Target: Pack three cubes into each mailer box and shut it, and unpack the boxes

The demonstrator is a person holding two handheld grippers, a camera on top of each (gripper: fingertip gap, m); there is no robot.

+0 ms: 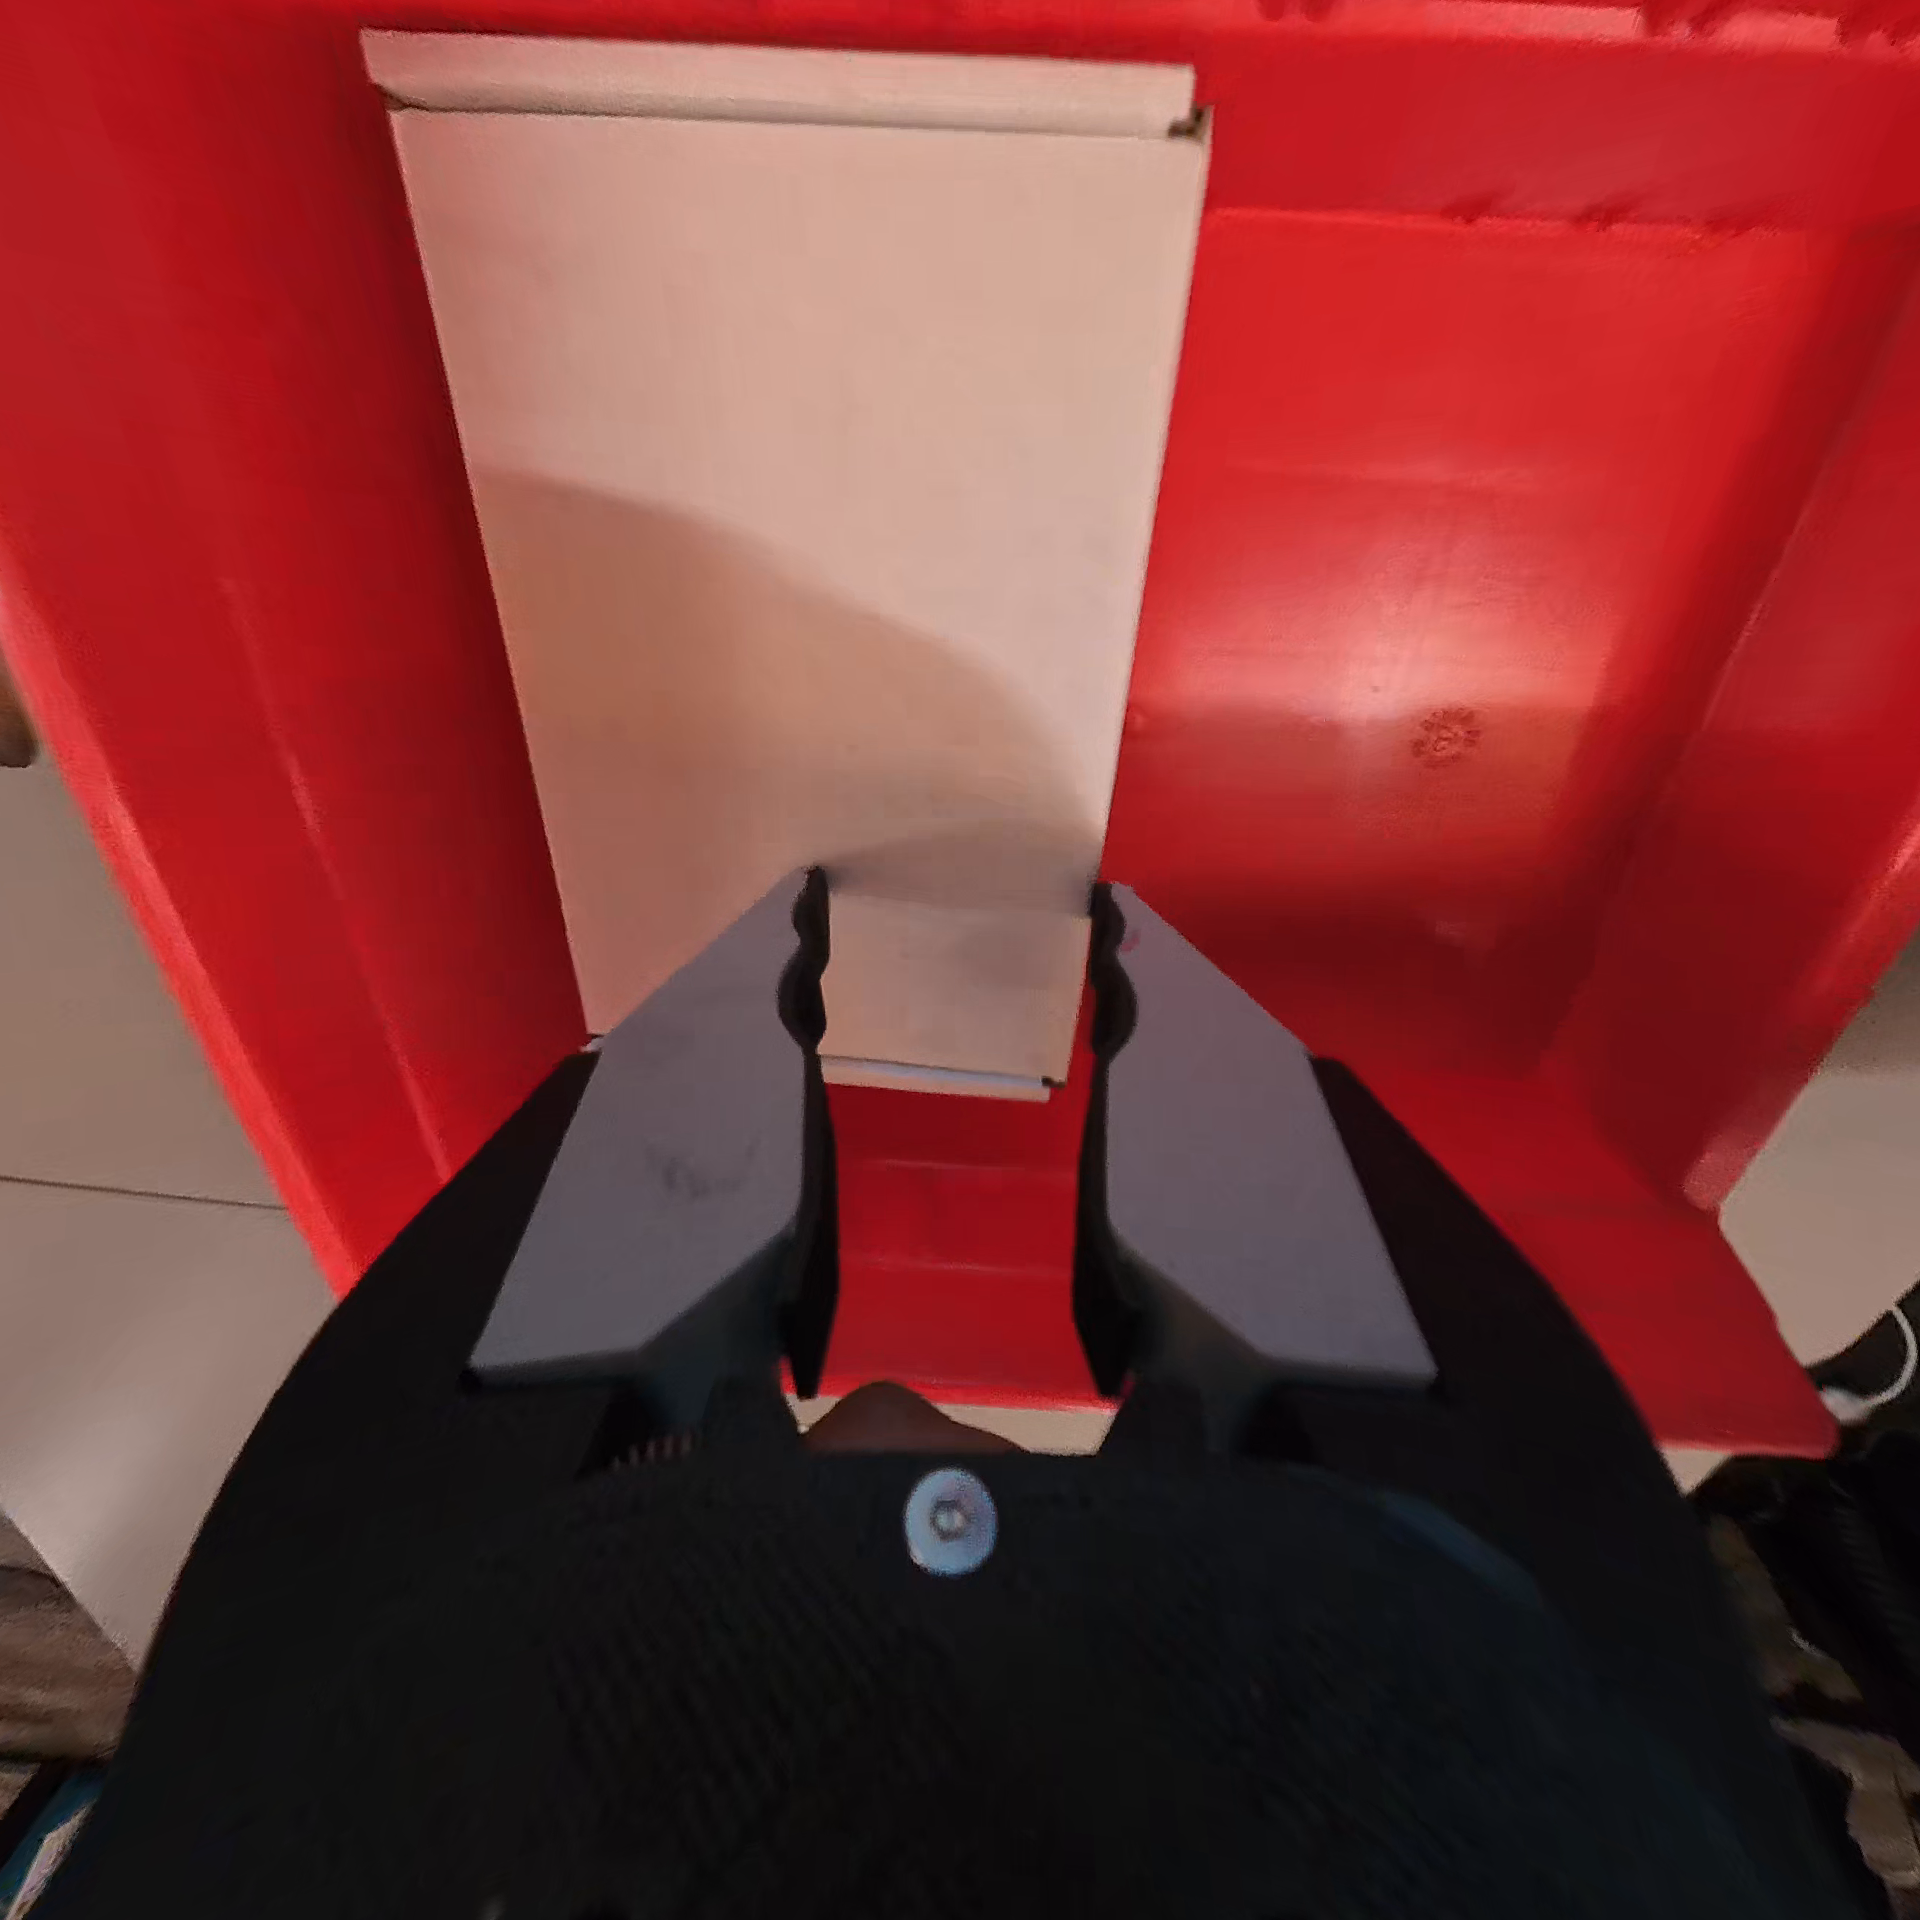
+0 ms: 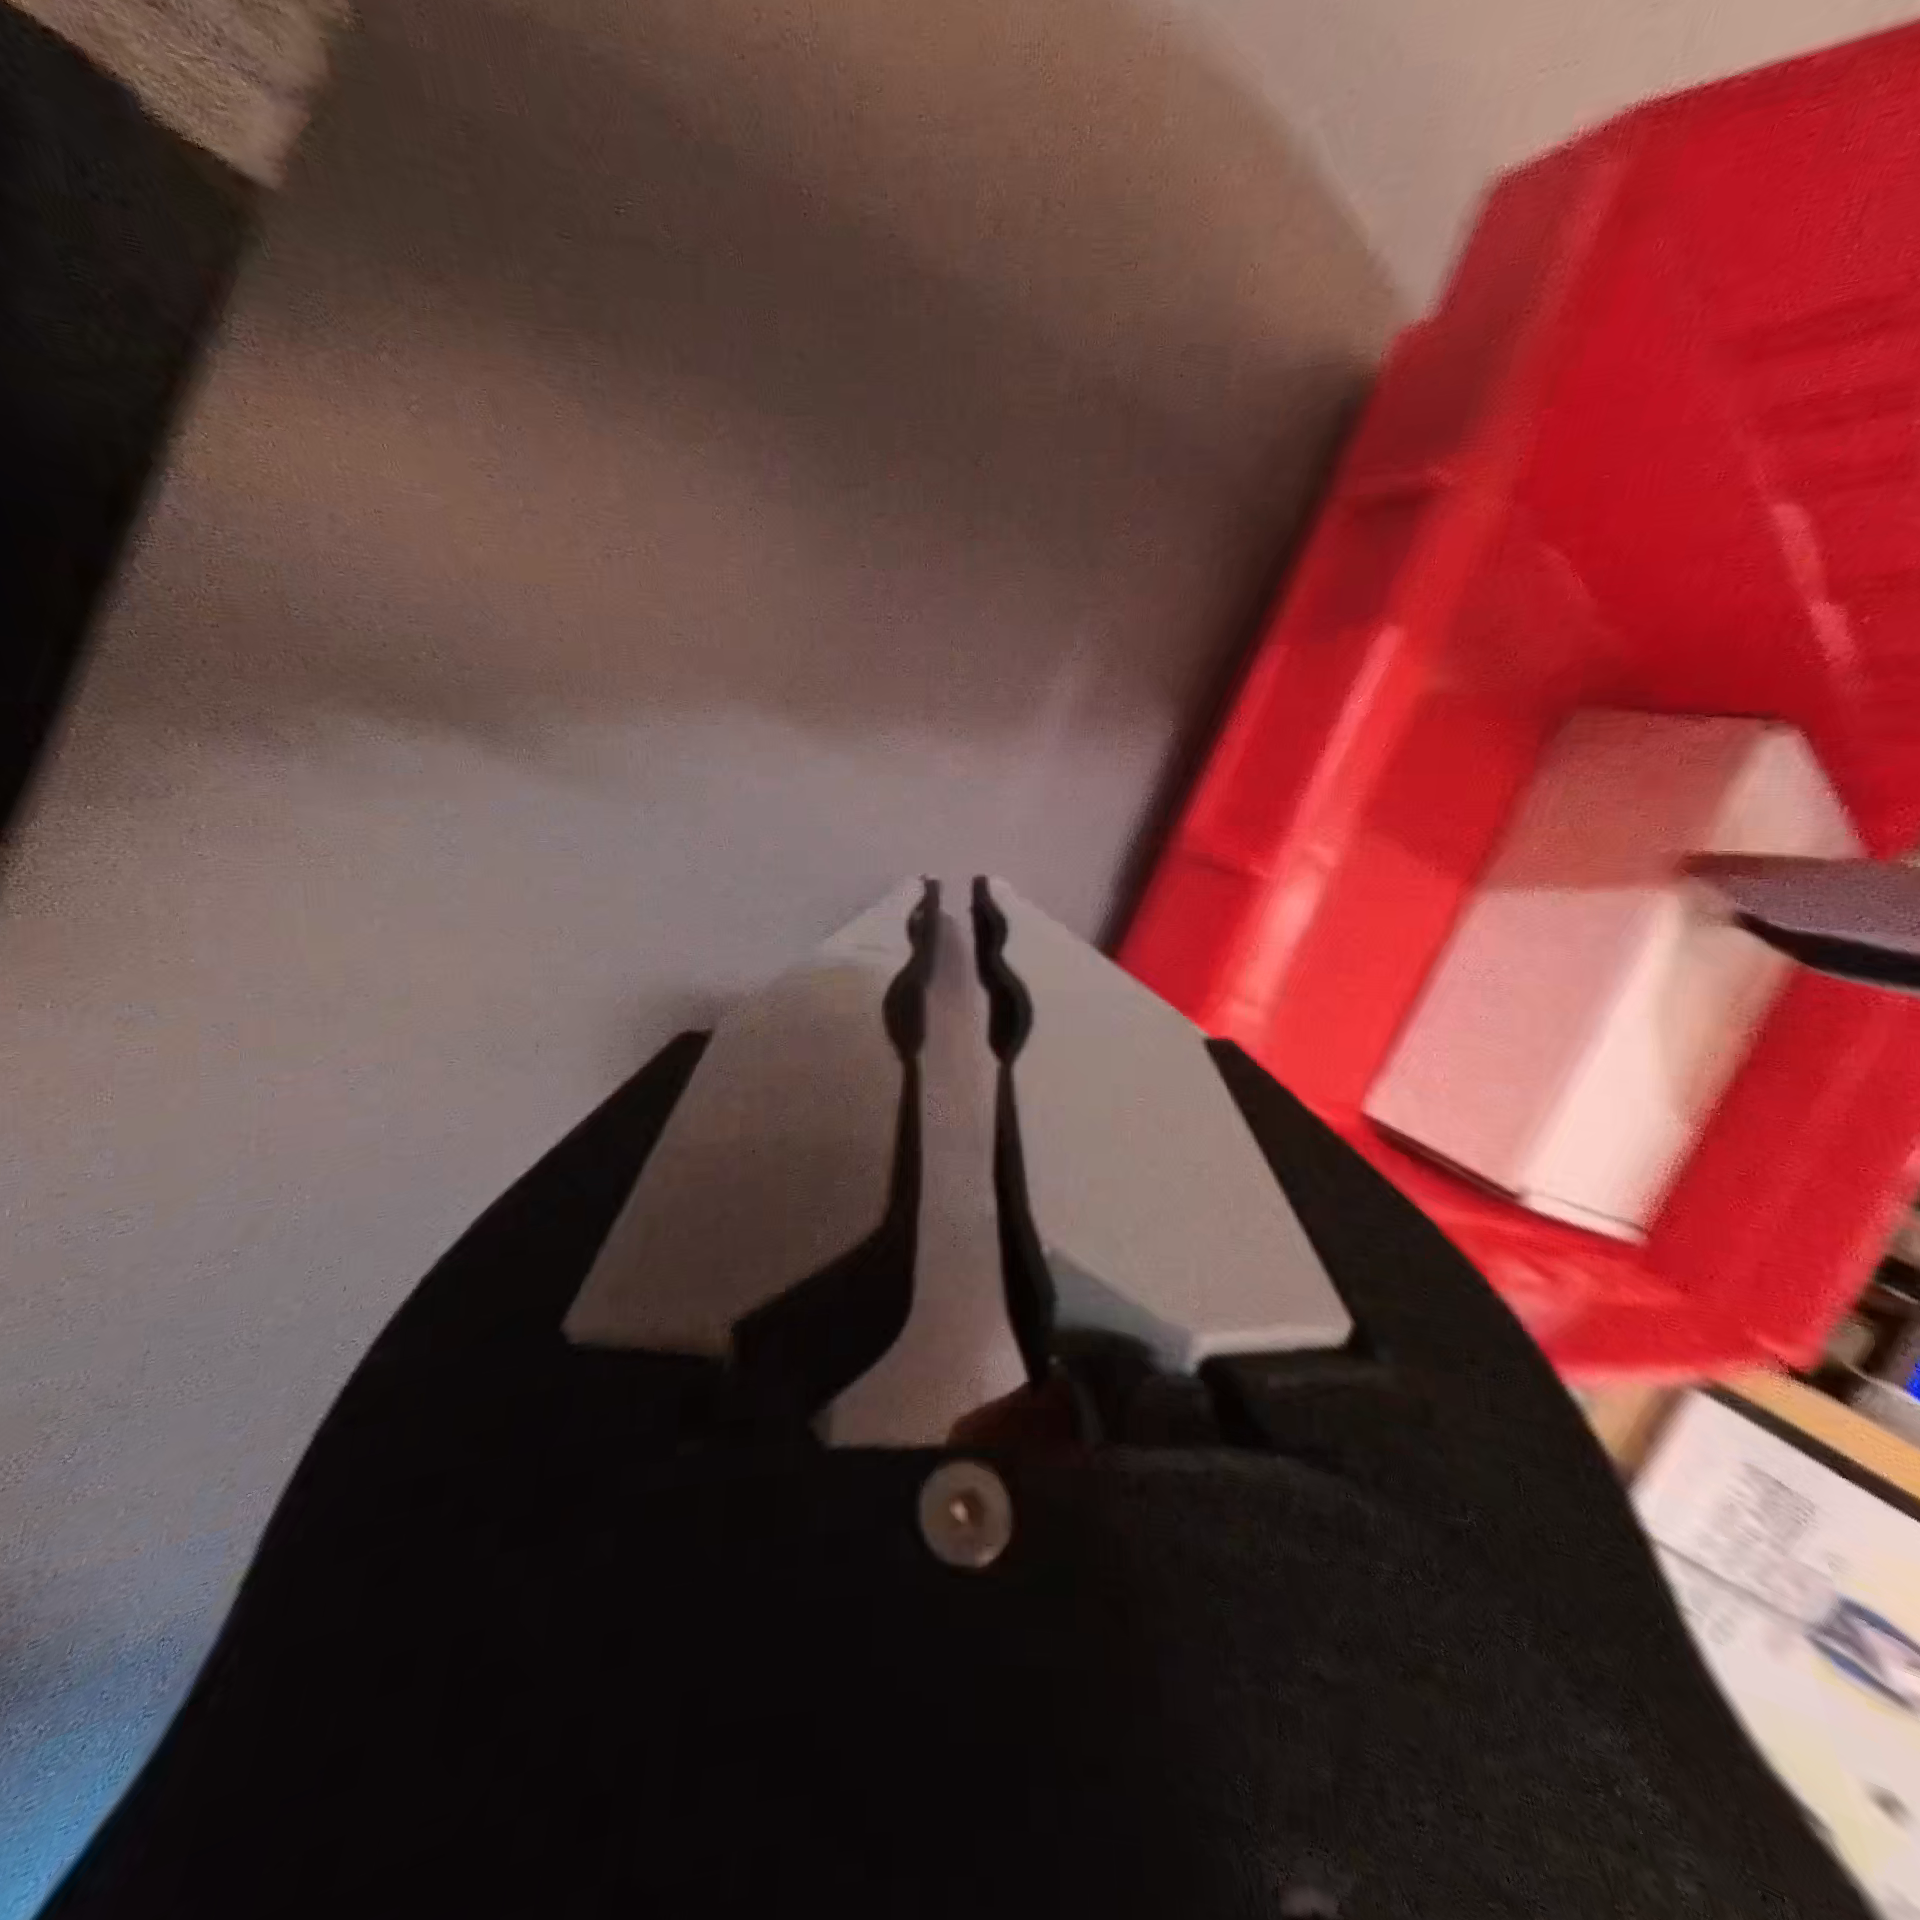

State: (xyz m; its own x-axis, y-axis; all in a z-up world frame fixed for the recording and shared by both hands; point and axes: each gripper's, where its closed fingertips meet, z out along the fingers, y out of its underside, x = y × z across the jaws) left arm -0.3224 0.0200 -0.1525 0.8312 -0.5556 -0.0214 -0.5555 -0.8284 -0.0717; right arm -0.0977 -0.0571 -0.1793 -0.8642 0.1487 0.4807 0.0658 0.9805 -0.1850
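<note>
I have the red bin [image 1: 1455, 468] filling my left wrist view, and one closed white mailer box [image 1: 800, 499] lies flat on its floor, against the left wall. That box looks packed and shut; I see no cubes or other boxes, so I cannot judge what remains. My left gripper [image 1: 951, 956] is spread, its fingers straddling the box's near end. My right gripper [image 2: 954, 904] is nearly clenched on nothing, over the pale surface [image 2: 623, 623] beside the bin.
</note>
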